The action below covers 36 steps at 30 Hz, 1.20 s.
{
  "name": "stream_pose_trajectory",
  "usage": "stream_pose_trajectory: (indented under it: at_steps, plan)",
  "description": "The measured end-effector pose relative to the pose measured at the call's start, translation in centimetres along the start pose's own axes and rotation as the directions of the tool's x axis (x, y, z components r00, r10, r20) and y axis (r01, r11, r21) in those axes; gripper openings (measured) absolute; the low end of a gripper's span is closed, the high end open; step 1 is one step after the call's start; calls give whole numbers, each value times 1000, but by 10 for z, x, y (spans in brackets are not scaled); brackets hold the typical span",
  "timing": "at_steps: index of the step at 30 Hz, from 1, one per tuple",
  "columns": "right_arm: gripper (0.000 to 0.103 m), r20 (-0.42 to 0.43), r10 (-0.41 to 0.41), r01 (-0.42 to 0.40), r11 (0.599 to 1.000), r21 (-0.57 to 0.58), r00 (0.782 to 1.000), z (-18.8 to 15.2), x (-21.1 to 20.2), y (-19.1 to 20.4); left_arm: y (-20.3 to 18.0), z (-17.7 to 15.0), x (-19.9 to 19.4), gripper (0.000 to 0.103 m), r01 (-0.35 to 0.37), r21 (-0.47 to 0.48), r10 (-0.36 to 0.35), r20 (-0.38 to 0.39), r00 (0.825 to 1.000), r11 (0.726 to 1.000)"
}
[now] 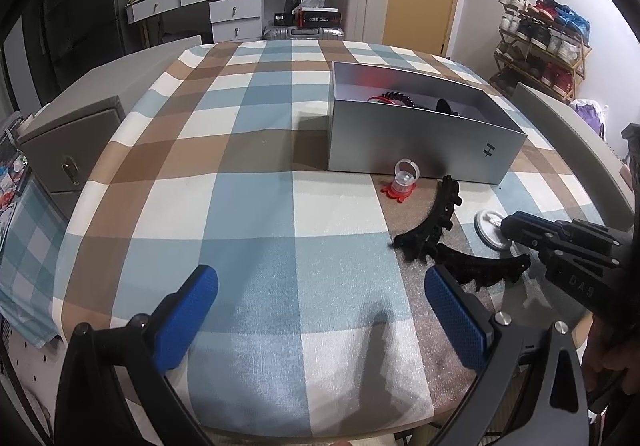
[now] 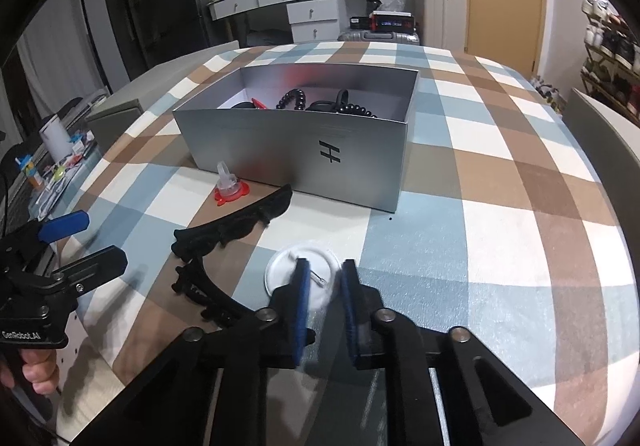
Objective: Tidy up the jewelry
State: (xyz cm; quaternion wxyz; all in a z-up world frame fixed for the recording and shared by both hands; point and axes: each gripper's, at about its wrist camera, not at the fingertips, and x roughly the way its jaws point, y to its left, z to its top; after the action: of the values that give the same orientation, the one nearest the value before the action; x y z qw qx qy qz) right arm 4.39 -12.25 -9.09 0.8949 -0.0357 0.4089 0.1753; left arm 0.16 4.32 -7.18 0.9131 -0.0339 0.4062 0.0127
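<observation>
The right gripper [image 2: 325,282] has its blue pads drawn in narrow over a round white badge [image 2: 286,266] that lies flat on the checked tablecloth [image 2: 500,205]; the thin pin on the badge's back sits in the slim gap between the pads, though whether they actually pinch it cannot be told. In the left wrist view the same gripper [image 1: 505,225] shows as a black nose with its tip on the badge [image 1: 489,232]. The left gripper [image 1: 320,310] hangs above bare cloth with its jaws spread wide and nothing between them; from the right wrist view it appears at the left edge [image 2: 92,242], held by a hand [image 2: 36,370]. Just left of the badge lie two black curved hair clips with toothed edges, one [image 2: 240,221] stretching up toward the box and the other [image 2: 208,294] nearer the camera, the two close together at their left ends. Beyond them a small clear plastic ring holder on a red flower-shaped base [image 2: 228,187] stands near the front wall of an open silver box [image 2: 304,161]. Inside the box rest black coiled hair ties [image 2: 296,99] and a red piece [image 2: 258,103]. The cloth covers a table in a cluttered room.
</observation>
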Motion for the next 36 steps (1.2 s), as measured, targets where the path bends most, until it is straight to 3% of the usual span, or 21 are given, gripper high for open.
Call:
stream_pose_trajectory:
  at_steps: [14,17,25,29,31,32,36]
  plan:
    - [10,50,97,-102,987,128,994,1,-12,-30,0,0,3,101,10,-7,-10,-3,1000,1000]
    - [1,64,122,-129,983,128,990,3,-15,-29,2,0,1,101,12,-15,-12,3,1000,1000]
    - [1,72,156,-165,976,142,985,4,-15,-30,4,15,1,101,30,-25,-30,22,999,999]
    - [8,56,155,-161,979,126,986,5,-14,-30,3,27,-1,101,50,-21,-48,51,998,999]
    - [29,52,129,-135,984,112,990,5,-12,-27,2,30,0,101,56,-20,-55,59,997,998]
    - [50,52,127,-132,985,109,990,5,-12,-26,2,31,0,101,60,-21,-59,59,997,998]
    - [53,24,115,-116,991,60,993,7,-5,-15,2,30,4,101,72,-26,-71,49,996,997]
